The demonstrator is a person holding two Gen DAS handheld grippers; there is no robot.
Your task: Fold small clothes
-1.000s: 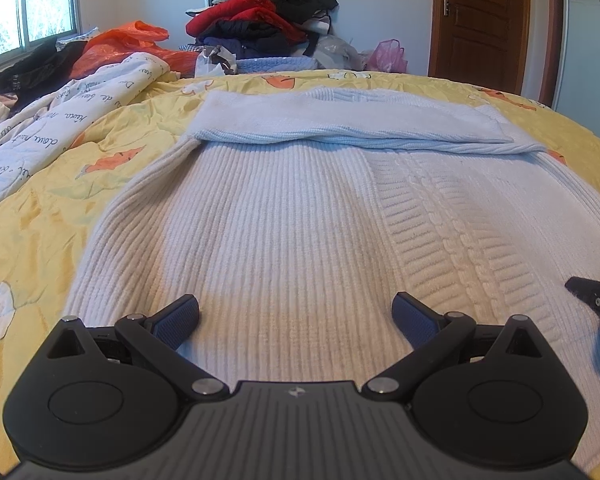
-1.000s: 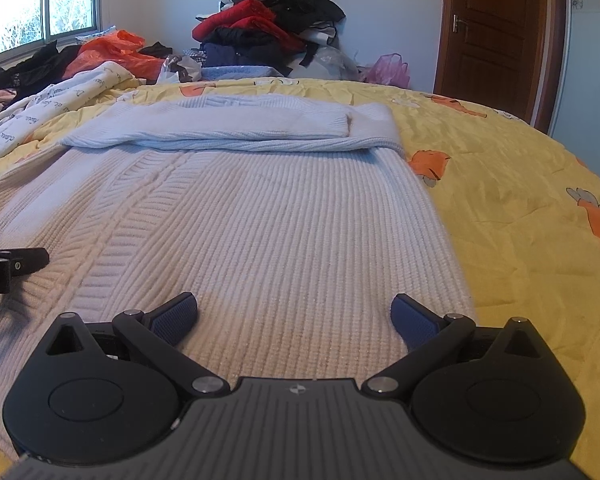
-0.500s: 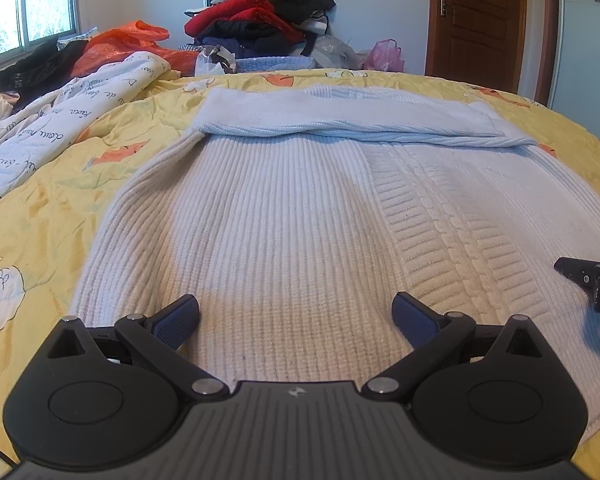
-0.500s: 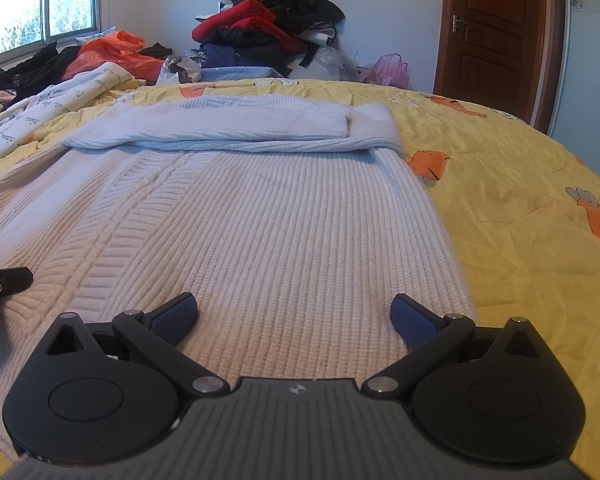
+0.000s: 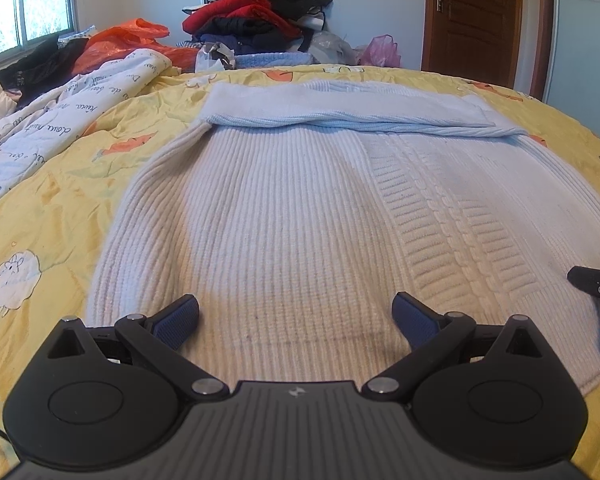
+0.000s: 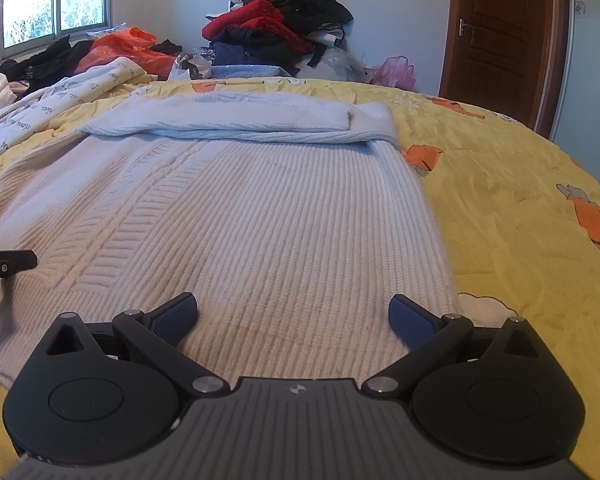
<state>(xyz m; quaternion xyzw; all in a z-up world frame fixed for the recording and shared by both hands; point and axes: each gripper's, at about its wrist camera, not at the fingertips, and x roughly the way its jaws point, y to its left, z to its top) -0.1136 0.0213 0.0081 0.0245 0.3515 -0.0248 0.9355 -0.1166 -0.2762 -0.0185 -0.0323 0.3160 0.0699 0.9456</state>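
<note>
A white ribbed knit sweater (image 5: 300,208) lies flat on the yellow bed, also in the right wrist view (image 6: 260,208). Its far part is folded back into a band (image 5: 340,112) across the top. My left gripper (image 5: 296,316) is open and empty, just above the sweater's near hem on its left half. My right gripper (image 6: 292,314) is open and empty above the near hem on the right half. The right gripper's tip shows at the right edge of the left wrist view (image 5: 596,284); the left gripper's tip shows at the left edge of the right wrist view (image 6: 8,264).
The yellow cartoon-print bedsheet (image 5: 60,208) surrounds the sweater. A white printed quilt (image 5: 60,120) lies at the left. A pile of red and black clothes (image 5: 260,12) and an orange bag (image 5: 132,36) are beyond the bed. A wooden door (image 6: 504,36) is at the right.
Both grippers have drawn back slightly toward the sweater's near hem, so more of it shows. Both stay open and empty.
</note>
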